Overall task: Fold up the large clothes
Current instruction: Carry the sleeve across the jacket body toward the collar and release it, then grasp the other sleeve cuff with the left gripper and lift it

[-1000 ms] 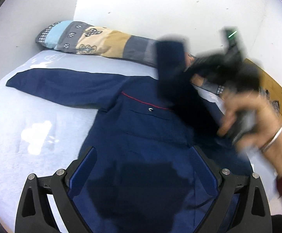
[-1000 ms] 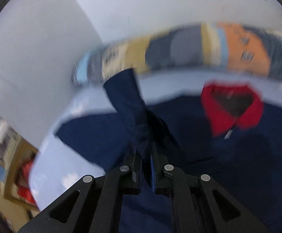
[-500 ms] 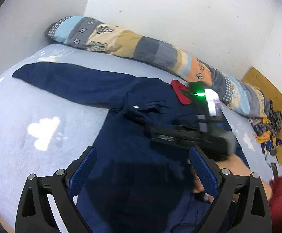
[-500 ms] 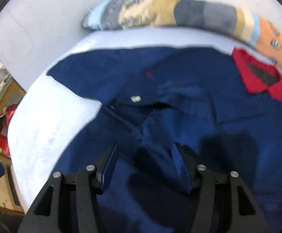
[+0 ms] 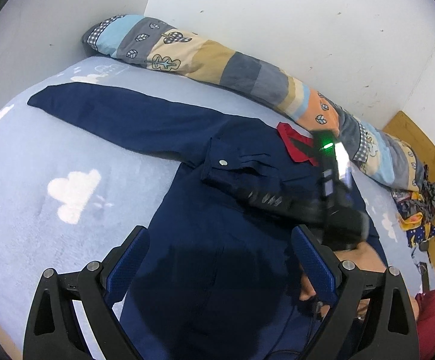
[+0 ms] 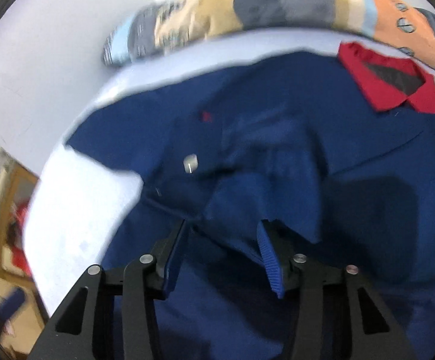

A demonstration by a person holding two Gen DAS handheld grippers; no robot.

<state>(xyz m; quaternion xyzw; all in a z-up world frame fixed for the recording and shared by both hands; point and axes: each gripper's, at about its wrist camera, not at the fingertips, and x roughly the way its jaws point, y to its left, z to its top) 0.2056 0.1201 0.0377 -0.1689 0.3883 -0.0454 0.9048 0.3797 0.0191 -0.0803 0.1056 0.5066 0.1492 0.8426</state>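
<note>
Soft, limp jacket [image 5: 217, 234] on bed [image 5: 37, 180]; both tools [image 5: 220, 258] [image 6: 220, 246] apart, empty; grab far-left sleeve cuff [image 5: 46, 102].

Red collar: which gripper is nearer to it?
Right. The right gripper lies over the jacket's chest just below the red collar; the left gripper hovers farther down, over its lower body.

Patchwork bolster [image 5: 217, 63] along wall [image 5: 277, 15]; cloth heap [image 5: 417, 210] nr floor.
</note>
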